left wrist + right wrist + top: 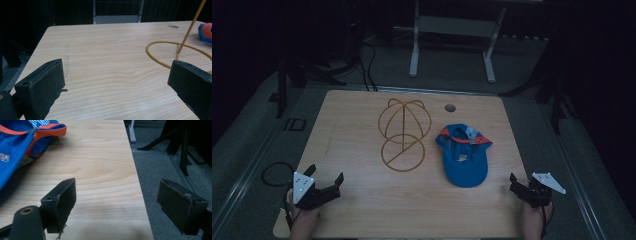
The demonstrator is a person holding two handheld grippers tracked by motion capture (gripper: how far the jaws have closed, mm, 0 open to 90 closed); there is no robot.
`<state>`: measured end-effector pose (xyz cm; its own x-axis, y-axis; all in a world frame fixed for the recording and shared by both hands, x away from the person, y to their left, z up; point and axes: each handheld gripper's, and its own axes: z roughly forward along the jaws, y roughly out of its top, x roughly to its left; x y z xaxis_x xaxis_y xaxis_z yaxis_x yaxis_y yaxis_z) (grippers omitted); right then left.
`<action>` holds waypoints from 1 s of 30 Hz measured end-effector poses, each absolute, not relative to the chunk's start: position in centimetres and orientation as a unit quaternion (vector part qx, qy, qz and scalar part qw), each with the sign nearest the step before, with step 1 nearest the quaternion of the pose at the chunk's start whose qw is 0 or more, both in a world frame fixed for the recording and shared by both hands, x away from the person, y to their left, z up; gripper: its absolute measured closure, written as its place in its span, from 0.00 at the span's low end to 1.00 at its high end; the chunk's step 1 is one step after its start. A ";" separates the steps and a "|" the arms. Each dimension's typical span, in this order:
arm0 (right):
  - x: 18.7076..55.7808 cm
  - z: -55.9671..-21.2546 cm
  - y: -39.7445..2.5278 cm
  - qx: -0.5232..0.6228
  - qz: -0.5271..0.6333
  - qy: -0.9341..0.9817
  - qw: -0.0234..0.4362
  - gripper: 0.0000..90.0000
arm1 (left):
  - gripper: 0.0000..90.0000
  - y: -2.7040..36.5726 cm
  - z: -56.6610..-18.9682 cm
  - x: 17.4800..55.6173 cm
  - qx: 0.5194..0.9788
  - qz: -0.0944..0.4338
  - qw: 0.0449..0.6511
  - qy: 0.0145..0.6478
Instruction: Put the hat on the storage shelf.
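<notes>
**Both grippers released at the worktop's near corners**

In the high view, a blue cap with orange trim lies right of centre on the wooden worktop, its brim toward the bottom of the frame. Just left of it stands a yellow wire stand, a domed frame over a flat ring, apart from the cap.

The left gripper sits at the lower left, its fingers spread wide and holding nothing. The right gripper sits at the lower right, at the worktop's edge, fingers likewise released, with one over wood and the other over the grey floor. Both are well apart from the cap.
</notes>
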<state>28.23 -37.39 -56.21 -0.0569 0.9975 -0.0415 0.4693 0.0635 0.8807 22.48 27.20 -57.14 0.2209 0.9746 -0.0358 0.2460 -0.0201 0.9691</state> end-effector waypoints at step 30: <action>32.6 -47.8 -33.8 0.521 0.405 0.675 0.329 0.14 | 0.01 26.6 -56.9 22.5 0.641 0.349 0.465 0.502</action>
<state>32.61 -33.83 -47.77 -0.2401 0.9705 -0.0218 0.4380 0.1284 0.8898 22.54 26.60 -56.92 0.2527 0.9673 -0.0202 0.3191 -0.0636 0.9456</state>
